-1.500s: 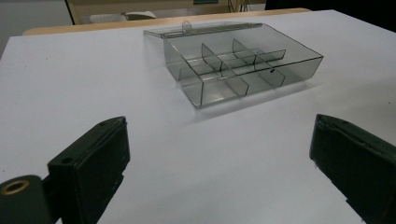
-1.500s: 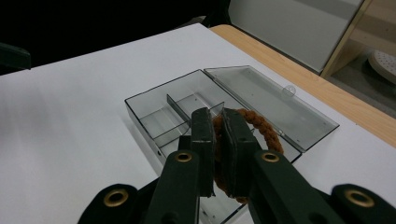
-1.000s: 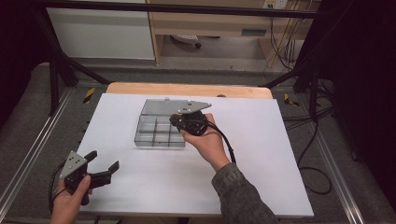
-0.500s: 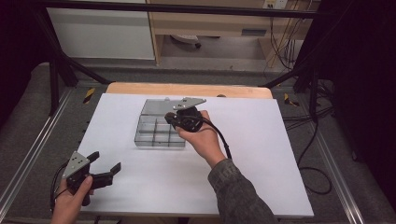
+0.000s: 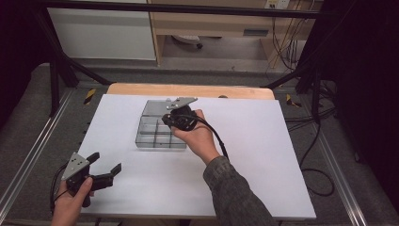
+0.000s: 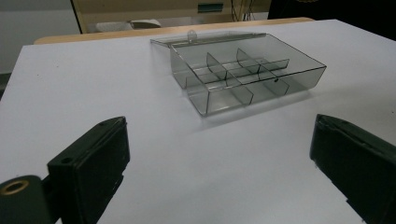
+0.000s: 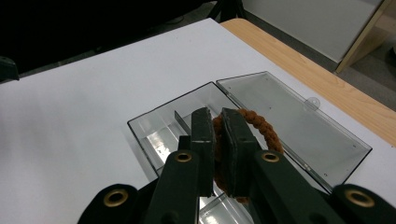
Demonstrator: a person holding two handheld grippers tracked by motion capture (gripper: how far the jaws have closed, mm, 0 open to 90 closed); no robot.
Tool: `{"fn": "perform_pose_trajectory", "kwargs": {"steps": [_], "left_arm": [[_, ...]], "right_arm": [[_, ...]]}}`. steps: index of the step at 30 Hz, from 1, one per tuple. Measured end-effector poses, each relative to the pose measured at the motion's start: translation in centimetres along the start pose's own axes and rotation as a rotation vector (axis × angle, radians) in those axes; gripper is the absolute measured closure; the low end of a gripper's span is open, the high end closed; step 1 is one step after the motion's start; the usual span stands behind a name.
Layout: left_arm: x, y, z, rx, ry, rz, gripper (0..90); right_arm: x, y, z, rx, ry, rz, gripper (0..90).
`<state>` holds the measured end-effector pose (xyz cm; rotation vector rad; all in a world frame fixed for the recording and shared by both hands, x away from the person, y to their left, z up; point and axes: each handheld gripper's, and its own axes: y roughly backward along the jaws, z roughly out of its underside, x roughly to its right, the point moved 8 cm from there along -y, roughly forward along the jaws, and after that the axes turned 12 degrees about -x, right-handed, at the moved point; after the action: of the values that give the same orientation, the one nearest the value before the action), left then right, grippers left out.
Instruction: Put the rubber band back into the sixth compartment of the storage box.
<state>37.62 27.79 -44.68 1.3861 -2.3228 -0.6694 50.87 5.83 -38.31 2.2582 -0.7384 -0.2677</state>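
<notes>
Jaws of the right gripper (image 7: 215,135) pinch a brown braided ring (image 7: 259,128), hiding its middle above the box (image 7: 154,128).

— Where did your box (image 5: 157,129) sit?

— On the sheet (image 5: 263,155) covering the table (image 5: 141,88), toward the far middle, its lid (image 7: 299,126) lying open flat behind it, toward the table's far edge.

— And your grippers?

— Your right gripper (image 7: 215,128) hung over the box's compartments with the ring (image 7: 261,128) between its jaws. Your left gripper (image 5: 104,168) was near the sheet's near left corner, well apart from the box, which lay ahead of it and to the right.
</notes>
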Motion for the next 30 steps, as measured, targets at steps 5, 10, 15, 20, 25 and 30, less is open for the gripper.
{"fn": "perform_pose_trajectory", "kwargs": {"steps": [5, 10, 15, 20, 25, 30], "left_arm": [[0.1, 0.0, 0.0, -0.003, -0.005, 0.002, 5.1], [0.2, 0.0, 0.0, 0.002, -0.004, 0.006, 5.2], [0.2, 0.0, 0.0, 0.001, -0.005, 0.008, 5.2], [0.3, -0.1, 0.0, 0.000, -0.008, 0.010, 5.2], [0.3, -0.1, 0.0, -0.002, -0.010, 0.012, 5.2], [0.4, -0.1, 0.0, -0.006, -0.011, 0.015, 5.2]], "right_arm": [[0.3, -0.6, 0.4, -0.028, -0.002, 0.007, 84.3], [0.7, -0.8, 0.7, -0.042, -0.005, 0.009, 84.3], [0.6, -1.1, 0.8, -0.051, -0.001, 0.009, 84.3], [0.7, -1.3, 1.1, -0.064, -0.001, 0.006, 84.3], [0.6, -1.5, 1.2, -0.072, 0.001, 0.002, 84.3], [0.5, -1.6, 1.4, -0.077, 0.007, -0.003, 84.3]]}}
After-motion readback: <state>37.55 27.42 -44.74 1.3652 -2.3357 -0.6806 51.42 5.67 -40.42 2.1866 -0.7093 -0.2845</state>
